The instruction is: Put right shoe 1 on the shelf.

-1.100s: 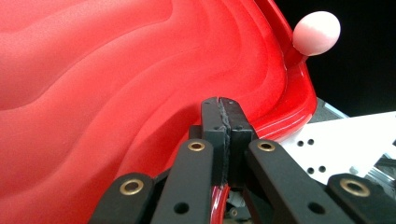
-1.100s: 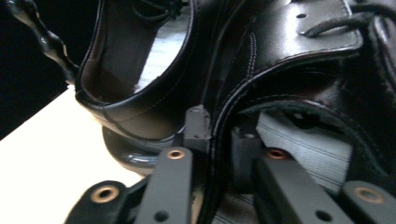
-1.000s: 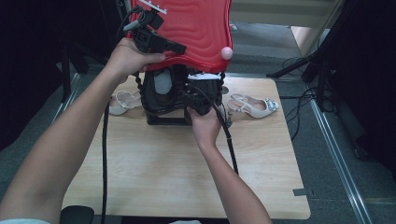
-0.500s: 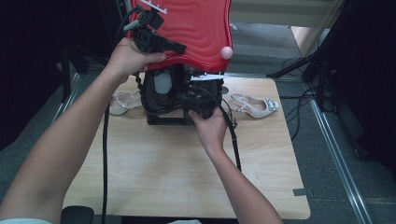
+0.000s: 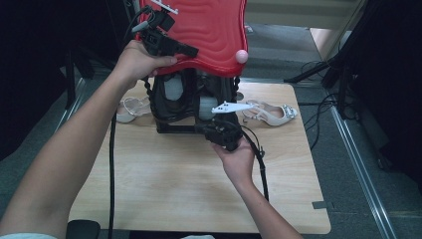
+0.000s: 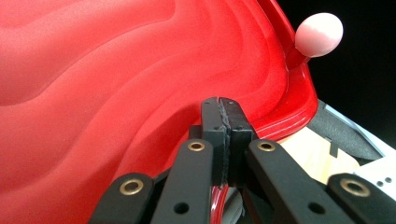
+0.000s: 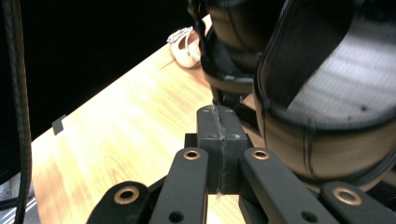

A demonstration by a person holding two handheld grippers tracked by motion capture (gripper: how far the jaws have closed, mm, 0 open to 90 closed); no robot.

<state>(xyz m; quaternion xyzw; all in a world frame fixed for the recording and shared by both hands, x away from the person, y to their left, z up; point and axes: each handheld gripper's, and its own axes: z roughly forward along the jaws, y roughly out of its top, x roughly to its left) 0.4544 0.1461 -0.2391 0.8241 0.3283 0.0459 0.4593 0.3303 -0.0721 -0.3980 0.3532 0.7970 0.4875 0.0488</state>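
The left hand-held gripper (image 6: 226, 109) is clamped on the near rim of the raised red lid (image 5: 209, 30) over the black case (image 5: 191, 102) mid-surface, the right hand-held gripper (image 7: 218, 114) has just snapped together empty beside the case, so if that thin-edge pinch slips the lid probably slams down.

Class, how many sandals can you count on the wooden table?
2: a left sandal beside the black bag, a right sandal on its other side. The bag may hide more.

Wooden table (image 5: 164, 184), two sandals (image 5: 271, 113), black frame (image 5: 174, 128)
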